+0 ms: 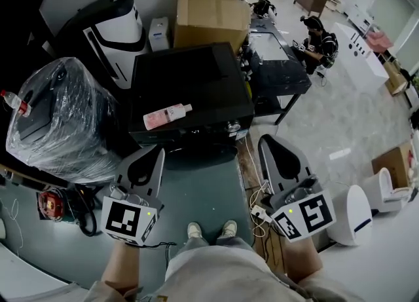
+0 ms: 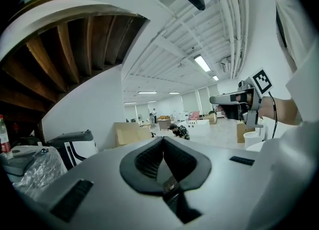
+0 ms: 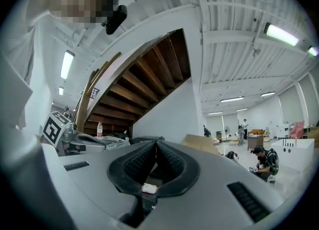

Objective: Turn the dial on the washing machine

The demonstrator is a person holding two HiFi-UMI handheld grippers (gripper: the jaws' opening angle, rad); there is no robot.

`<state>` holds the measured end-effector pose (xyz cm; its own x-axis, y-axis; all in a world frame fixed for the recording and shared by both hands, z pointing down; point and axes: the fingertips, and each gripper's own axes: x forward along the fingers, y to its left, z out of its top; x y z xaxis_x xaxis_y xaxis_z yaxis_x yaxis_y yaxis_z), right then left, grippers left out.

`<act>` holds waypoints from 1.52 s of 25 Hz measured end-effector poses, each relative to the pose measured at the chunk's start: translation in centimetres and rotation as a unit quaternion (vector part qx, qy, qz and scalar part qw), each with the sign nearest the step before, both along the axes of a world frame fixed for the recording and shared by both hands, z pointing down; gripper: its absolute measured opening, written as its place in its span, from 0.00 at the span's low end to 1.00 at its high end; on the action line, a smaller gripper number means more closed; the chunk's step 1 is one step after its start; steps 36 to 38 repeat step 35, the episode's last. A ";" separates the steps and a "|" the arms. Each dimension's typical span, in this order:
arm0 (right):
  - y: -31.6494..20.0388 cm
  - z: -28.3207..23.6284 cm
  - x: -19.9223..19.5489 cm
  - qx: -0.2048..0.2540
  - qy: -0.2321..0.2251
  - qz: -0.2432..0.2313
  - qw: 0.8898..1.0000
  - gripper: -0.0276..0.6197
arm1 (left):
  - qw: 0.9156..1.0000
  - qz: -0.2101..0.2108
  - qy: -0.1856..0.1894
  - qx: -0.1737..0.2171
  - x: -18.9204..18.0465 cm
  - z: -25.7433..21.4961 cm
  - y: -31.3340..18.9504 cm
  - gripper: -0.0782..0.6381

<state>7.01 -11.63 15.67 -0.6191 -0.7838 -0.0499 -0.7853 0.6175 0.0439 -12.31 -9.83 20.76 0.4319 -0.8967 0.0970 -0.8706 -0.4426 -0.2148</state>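
The washing machine (image 1: 190, 91) is a black box straight ahead of me, seen from above in the head view. A pink and white bottle (image 1: 167, 116) lies on its lid. Small round fittings (image 1: 232, 126) show at its front right edge; I cannot tell which is the dial. My left gripper (image 1: 157, 153) (image 2: 163, 139) is held short of the machine's front, jaws together and empty. My right gripper (image 1: 268, 142) (image 3: 156, 143) hovers to the machine's front right, also shut on nothing. Neither touches the machine.
A plastic-wrapped bundle (image 1: 62, 120) stands to the left, beside a white and black appliance (image 1: 111, 32). Cardboard boxes (image 1: 209, 16) sit behind the machine. Cables and a power strip (image 1: 258, 212) lie by my right foot. A white bin (image 1: 350, 215) is at the right. A person (image 1: 317, 42) sits far off.
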 end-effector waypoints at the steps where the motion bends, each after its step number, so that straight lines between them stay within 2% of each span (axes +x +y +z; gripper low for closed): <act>1: 0.5 -0.5 0.2 0.006 -0.002 0.000 1.000 0.09 | 1.000 0.002 0.000 0.003 0.2 -0.3 0.4 0.14; 5: 2.1 -2.1 1.1 0.025 -0.009 -0.001 1.000 0.09 | 1.000 0.001 -0.021 0.013 0.9 -1.2 1.6 0.14; 11: 3.5 -1.9 1.4 0.024 0.009 0.001 1.000 0.09 | 0.999 0.010 -0.027 0.015 1.3 -1.8 2.9 0.13; 22: 3.8 -1.8 1.6 0.021 0.011 0.004 1.000 0.09 | 1.000 0.025 -0.009 0.016 3.0 -2.2 3.5 0.14; 30: 4.7 -2.1 1.1 0.027 0.014 0.000 1.000 0.09 | 0.999 0.021 -0.028 0.019 2.6 -1.7 3.7 0.14; 38: 4.8 -2.4 0.9 0.029 0.021 -0.005 0.999 0.09 | 0.999 0.019 -0.024 0.023 2.6 -2.5 3.7 0.14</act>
